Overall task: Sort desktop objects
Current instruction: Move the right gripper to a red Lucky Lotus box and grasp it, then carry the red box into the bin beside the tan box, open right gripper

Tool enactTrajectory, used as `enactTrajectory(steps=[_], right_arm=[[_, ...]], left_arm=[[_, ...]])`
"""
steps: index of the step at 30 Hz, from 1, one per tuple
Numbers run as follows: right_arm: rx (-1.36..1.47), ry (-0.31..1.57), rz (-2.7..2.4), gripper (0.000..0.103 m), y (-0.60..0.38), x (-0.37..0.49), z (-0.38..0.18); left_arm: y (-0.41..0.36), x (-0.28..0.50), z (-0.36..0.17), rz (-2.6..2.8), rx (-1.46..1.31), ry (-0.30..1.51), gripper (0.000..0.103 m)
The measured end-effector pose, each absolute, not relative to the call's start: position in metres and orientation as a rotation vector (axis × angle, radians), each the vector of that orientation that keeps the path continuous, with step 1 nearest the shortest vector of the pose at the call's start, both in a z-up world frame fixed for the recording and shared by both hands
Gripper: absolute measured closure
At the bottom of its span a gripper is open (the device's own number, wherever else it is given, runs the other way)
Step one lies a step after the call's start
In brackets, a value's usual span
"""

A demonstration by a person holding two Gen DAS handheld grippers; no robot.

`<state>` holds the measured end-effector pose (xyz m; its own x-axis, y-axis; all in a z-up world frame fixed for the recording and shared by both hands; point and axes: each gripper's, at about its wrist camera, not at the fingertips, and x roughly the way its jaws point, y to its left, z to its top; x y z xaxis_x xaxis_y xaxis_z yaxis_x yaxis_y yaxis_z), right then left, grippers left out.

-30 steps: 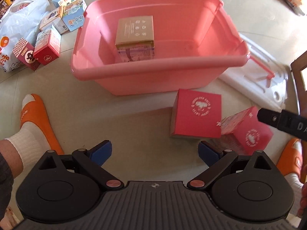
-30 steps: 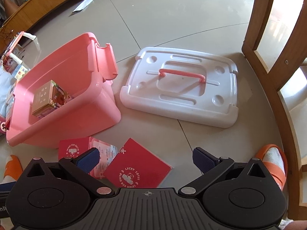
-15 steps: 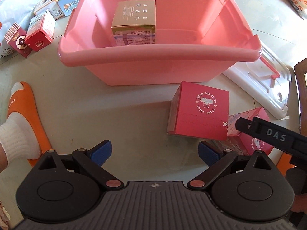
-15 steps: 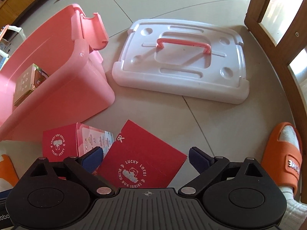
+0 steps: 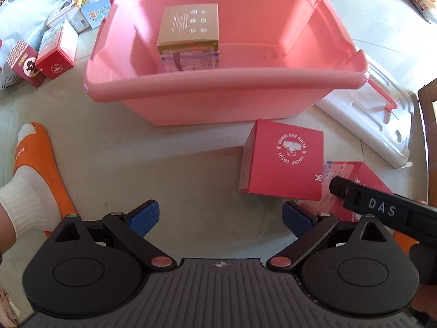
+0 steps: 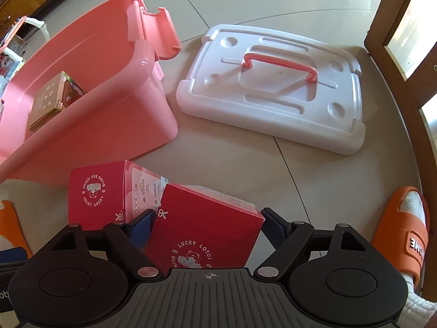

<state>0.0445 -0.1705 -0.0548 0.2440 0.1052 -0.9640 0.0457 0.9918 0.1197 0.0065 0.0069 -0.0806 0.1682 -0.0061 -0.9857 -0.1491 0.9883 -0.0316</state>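
Observation:
A pink tub (image 5: 218,101) stands on the floor with a gold-topped box (image 5: 188,35) inside; it also shows in the right wrist view (image 6: 90,125). Two red "Lucky Lotus" boxes lie in front of it. My left gripper (image 5: 220,217) is open and empty, just left of the nearer-to-tub red box (image 5: 284,161). My right gripper (image 6: 206,222) has its blue pads on both sides of the other red box (image 6: 207,232), closed against it. The first red box (image 6: 95,191) sits just to its left.
The tub's white lid (image 6: 275,87) with a pink handle lies to the right. A wooden chair frame (image 6: 396,54) stands at far right. Orange slippers (image 5: 35,164) (image 6: 404,232) flank the work area. Several small boxes (image 5: 54,52) and a plastic bag lie at the far left.
My right gripper moved down and forward over the red box and narrowed onto its sides. My left gripper moved closer to the tub and stayed open.

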Motion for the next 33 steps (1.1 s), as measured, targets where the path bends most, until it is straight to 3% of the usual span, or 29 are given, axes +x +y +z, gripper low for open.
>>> enactTrajectory(steps=[7,13,23,33], right_arm=[[0.120,1.305,0.079,0.025,-0.175,0.041,-0.018],[0.085,1.226,0.130,0.031,-0.177,0.044,0.038],[0.036,1.116,0.208,0.032,-0.162,0.065,0.124],[-0.105,1.170,0.356,0.032,-0.095,0.121,0.134]], left_arm=[[0.007,0.005,-0.070,0.106,-0.129,1.374,0.004],[0.012,0.004,-0.067,0.125,-0.137,1.372,0.004],[0.021,0.003,-0.068,0.132,-0.136,1.366,0.004],[0.027,0.005,-0.076,0.134,-0.160,1.370,0.004]])
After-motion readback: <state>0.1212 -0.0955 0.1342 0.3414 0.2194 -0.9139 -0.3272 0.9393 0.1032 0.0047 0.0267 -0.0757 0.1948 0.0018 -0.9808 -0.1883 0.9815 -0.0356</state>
